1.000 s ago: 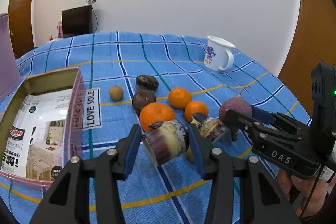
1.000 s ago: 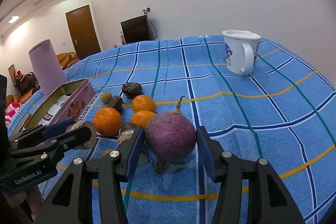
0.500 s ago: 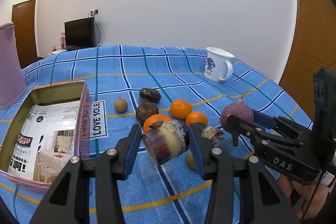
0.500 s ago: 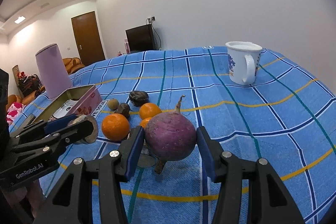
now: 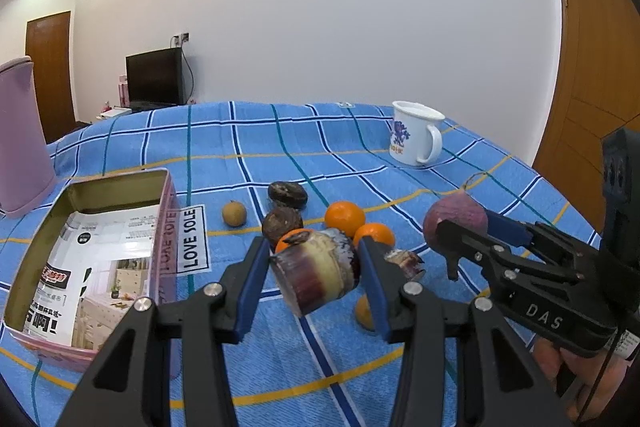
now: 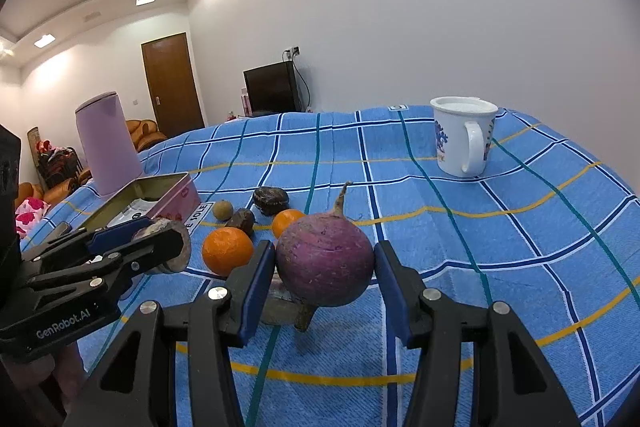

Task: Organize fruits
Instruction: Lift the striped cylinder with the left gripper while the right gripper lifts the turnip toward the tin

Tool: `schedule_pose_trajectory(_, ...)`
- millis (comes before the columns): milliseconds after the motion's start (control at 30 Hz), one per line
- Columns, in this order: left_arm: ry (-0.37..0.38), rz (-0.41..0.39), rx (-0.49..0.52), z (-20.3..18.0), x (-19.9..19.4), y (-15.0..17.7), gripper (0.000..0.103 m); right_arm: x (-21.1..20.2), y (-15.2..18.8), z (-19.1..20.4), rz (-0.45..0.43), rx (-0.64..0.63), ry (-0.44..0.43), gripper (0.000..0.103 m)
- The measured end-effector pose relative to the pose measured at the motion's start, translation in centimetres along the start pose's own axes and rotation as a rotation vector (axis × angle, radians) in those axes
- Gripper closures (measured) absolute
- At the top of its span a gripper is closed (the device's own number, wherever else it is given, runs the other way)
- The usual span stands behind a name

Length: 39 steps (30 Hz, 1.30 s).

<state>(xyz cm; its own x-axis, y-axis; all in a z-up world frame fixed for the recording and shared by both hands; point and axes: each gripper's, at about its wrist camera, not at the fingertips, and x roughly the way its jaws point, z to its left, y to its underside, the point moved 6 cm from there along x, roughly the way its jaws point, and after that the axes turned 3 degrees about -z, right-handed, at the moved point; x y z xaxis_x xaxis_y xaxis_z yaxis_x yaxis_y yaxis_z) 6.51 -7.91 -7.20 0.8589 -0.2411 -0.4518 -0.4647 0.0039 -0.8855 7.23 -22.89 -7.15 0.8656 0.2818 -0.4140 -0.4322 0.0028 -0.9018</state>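
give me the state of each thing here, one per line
left gripper: shut on the sugarcane piece, lifted off the cloth
right gripper: shut on the purple radish, lifted
tin: open, paper inside, no fruit
mug: upright, handle facing the camera
oranges: loose on the cloth
pink jug: upright behind the tin

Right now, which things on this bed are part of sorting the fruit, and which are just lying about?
Part of the job:
sugarcane piece in the left jaws
purple turnip in the right jaws
oranges
brown fruits
small tan fruit
open tin

Lying about:
white mug
pink kettle
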Motion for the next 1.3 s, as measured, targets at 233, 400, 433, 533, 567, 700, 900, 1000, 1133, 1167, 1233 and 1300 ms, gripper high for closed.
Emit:
schedule_pose_trajectory(233,-0.002,-0.023,0.012,-0.2,-0.3,-0.2,0.055,-0.4,0.0,0.2,-0.021,-0.008,-0.003,0.05)
schedule_pose_trajectory(400,-0.004,-0.041,0.016,-0.2,-0.6,-0.3,0.055,-0.8,0.0,0.4,-0.038,-0.018,-0.006,0.05)
schedule_pose_trajectory(433,-0.006,-0.044,0.017,-0.2,-0.7,-0.3,0.055,-0.8,-0.1,0.4,-0.042,-0.019,-0.007,0.05)
schedule_pose_trajectory(533,-0.009,-0.054,0.022,-0.3,-1.0,-0.3,0.055,-0.9,-0.1,0.5,-0.049,-0.02,-0.01,0.05)
schedule_pose_trajectory(567,-0.009,-0.058,0.023,-0.3,-1.1,-0.4,0.055,-1.0,-0.1,0.5,-0.052,-0.02,-0.01,0.05)
schedule_pose_trajectory(700,-0.014,-0.069,0.031,-0.5,-1.3,-0.5,0.055,-1.3,-0.2,0.6,-0.067,-0.023,-0.011,0.05)
schedule_pose_trajectory(900,-0.017,-0.088,0.045,-0.7,-1.6,-0.6,0.055,-1.6,-0.4,0.7,-0.085,-0.029,-0.009,0.05)
schedule_pose_trajectory(1000,-0.019,-0.095,0.05,-0.8,-1.8,-0.6,0.055,-1.8,-0.4,0.8,-0.098,-0.032,-0.009,0.05)
schedule_pose_trajectory(1133,-0.022,-0.104,0.053,-0.8,-2.1,-0.6,0.055,-2.1,-0.5,1.0,-0.111,-0.04,-0.006,0.05)
schedule_pose_trajectory(1167,-0.023,-0.106,0.054,-0.8,-2.1,-0.7,0.055,-2.2,-0.6,1.0,-0.116,-0.042,-0.006,0.05)
schedule_pose_trajectory(1233,-0.026,-0.111,0.058,-0.8,-2.3,-0.7,0.055,-2.4,-0.6,1.1,-0.124,-0.046,-0.006,0.05)
schedule_pose_trajectory(1300,-0.027,-0.116,0.06,-0.8,-2.4,-0.8,0.055,-2.6,-0.8,1.3,-0.134,-0.054,-0.003,0.05)
